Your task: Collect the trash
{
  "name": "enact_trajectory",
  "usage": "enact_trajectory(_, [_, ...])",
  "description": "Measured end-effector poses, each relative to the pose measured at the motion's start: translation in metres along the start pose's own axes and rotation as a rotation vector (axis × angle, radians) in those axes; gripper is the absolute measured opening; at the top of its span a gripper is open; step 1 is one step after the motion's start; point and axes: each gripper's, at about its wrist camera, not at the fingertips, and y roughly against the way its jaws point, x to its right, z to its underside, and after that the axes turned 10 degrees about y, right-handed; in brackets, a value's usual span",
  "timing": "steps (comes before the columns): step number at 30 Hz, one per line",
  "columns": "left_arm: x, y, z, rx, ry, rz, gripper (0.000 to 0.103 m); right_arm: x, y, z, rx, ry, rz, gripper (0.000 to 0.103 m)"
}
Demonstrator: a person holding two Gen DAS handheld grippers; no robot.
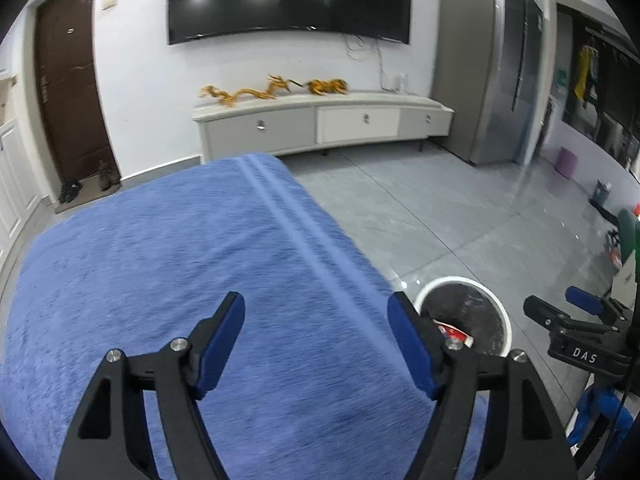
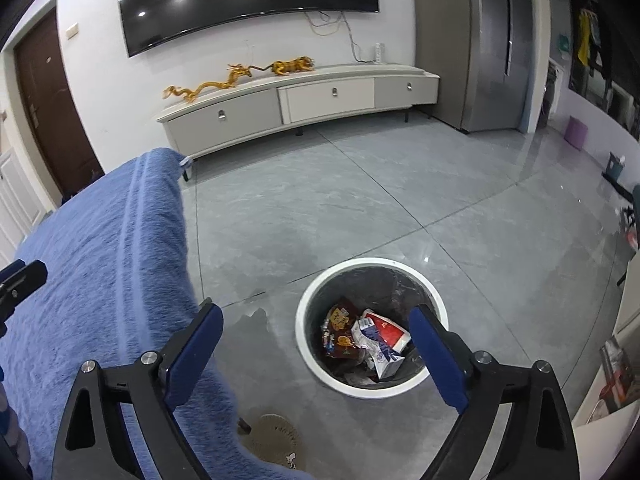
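A white-rimmed round bin (image 2: 304, 344) stands on the grey tiled floor, lined in black. Inside lie a crumpled red, white and blue wrapper (image 2: 378, 338) and a brown snack packet (image 2: 340, 328). My right gripper (image 2: 316, 344) hovers above the bin's near side, open, with nothing between its blue pads. My left gripper (image 1: 316, 340) is open and empty over the blue cloth-covered table (image 1: 160, 264). In the left wrist view the bin (image 1: 500, 308) shows just right of the table edge, and the right gripper (image 1: 576, 312) reaches in from the right.
The blue-draped table (image 2: 100, 264) fills the left side. A woven round mat (image 2: 272, 436) lies on the floor near the table's foot. A low white TV cabinet (image 2: 296, 100), a wall TV and a tall grey fridge (image 2: 492, 40) stand at the far wall.
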Motion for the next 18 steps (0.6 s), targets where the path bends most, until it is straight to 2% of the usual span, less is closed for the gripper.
enact_trajectory(8, [-0.053,0.03,-0.001,0.087,0.058,-0.094,0.073,-0.04,0.011,-0.009,0.029,0.074,-0.011,0.098])
enact_trajectory(13, [-0.077,0.039,0.001,0.106,0.088,-0.135,0.073,-0.059,0.012,-0.013,0.043,0.099,-0.028,0.099])
enact_trajectory(18, [-0.091,0.043,0.009,0.101,0.126,-0.136,0.073,-0.072,0.012,-0.012,0.051,0.125,-0.037,0.1])
